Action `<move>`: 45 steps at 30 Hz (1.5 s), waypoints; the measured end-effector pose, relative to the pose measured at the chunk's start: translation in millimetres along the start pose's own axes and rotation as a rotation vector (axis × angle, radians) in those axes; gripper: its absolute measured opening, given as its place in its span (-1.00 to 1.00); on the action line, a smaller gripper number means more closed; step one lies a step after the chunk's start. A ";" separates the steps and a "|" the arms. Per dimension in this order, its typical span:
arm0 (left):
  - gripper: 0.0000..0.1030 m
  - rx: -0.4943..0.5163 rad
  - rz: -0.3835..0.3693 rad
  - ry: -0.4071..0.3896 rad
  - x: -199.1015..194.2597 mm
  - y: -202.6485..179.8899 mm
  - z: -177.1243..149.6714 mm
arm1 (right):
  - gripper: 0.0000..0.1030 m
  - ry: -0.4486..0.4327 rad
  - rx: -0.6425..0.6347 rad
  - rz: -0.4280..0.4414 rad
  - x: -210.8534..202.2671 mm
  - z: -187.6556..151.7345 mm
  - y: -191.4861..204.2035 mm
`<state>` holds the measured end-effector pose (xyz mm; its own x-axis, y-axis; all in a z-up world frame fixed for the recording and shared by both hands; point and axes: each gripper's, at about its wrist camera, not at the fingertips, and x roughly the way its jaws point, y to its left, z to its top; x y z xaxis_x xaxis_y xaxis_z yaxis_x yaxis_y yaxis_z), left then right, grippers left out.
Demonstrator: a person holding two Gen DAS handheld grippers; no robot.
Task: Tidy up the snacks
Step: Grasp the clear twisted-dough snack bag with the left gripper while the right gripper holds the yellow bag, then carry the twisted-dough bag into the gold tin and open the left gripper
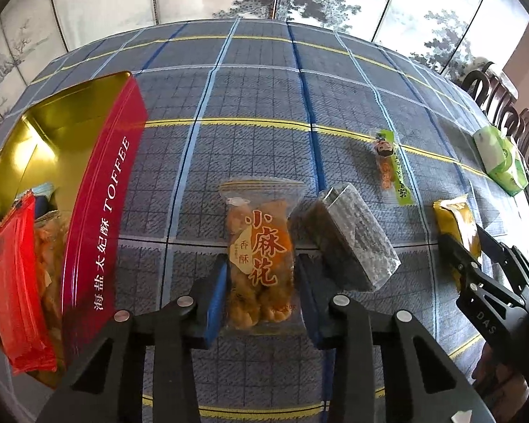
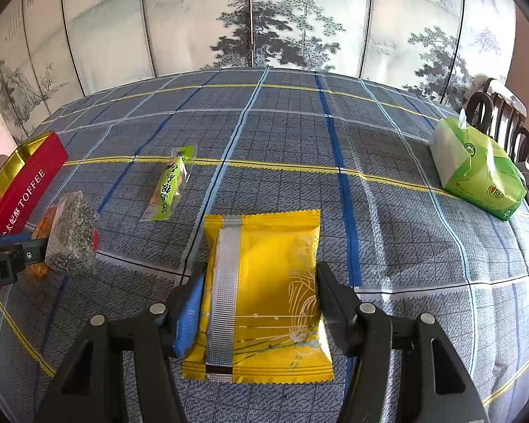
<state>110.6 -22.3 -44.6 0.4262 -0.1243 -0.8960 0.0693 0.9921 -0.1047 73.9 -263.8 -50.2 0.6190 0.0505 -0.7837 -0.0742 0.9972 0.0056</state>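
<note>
My left gripper [image 1: 261, 282] is open, its fingers on either side of a clear packet of fried dough twists [image 1: 259, 253] lying on the table. A red toffee tin [image 1: 98, 211] stands open at the left, with a red packet [image 1: 17, 299] and other snacks inside. My right gripper [image 2: 259, 299] is open around a yellow packet [image 2: 264, 292] lying flat; it shows in the left wrist view too [image 1: 456, 225]. A dark sesame bar packet [image 1: 352, 236] and a green stick packet [image 1: 393, 169] lie between them.
A green tissue pack [image 2: 476, 172] sits near the right table edge, with dark wooden chairs [image 2: 504, 120] behind it. The blue plaid tablecloth [image 2: 282, 123] covers the table. A painted folding screen [image 2: 264, 17] stands behind.
</note>
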 end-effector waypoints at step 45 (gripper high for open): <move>-0.35 -0.148 0.227 -0.153 -109.4 143.3 3.7 | 0.19 -0.001 -0.003 -0.004 -0.4 0.5 -0.2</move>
<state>77.3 133.4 40.0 0.5477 0.1107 -0.8293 -0.1707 0.9851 0.0187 74.0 -264.0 -49.6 0.6198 0.0465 -0.7833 -0.0738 0.9973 0.0007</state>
